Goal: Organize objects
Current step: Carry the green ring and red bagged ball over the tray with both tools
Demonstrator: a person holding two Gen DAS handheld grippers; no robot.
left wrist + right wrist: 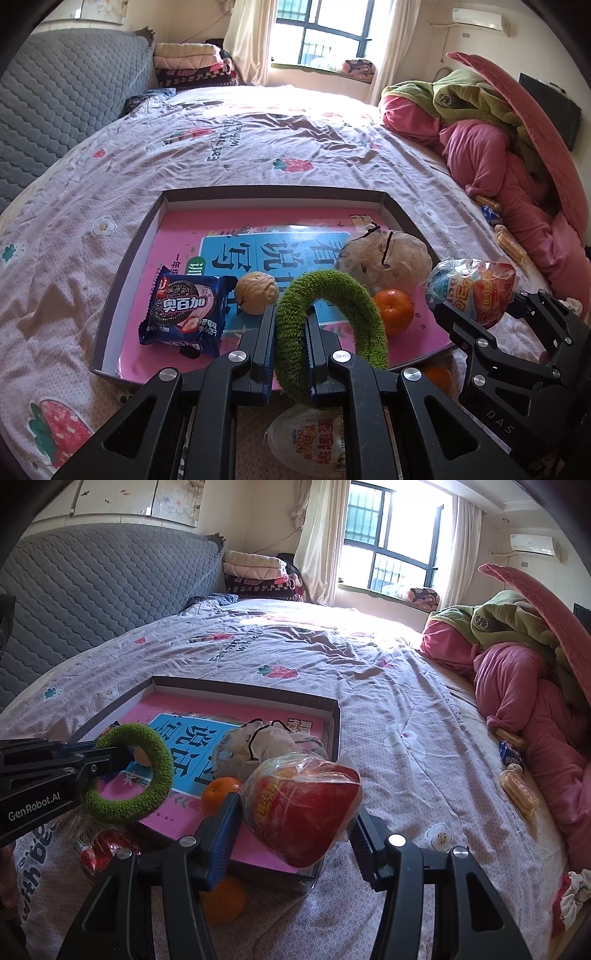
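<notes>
- Currently left gripper is pinched tight on the green fuzzy ring; ring stands upright between the jaws, hanging over the near edge of the tray.
- Right gripper is clamped on a red-and-clear wrapped snack ball, held above the tray's near right corner.
- Tray is a shallow cardboard lid on the bed, lined with a pink and blue printed sheet.
- Inside the tray: Oreo pack at the near left, walnut just beside it, orange near the right, crumpled clear bag behind the orange.
- Outside the tray, on the bed by its near edge: a second orange and another wrapped snack ball.
- Far right: a pink and green blanket pile, a few wrapped snacks along its edge.
</notes>
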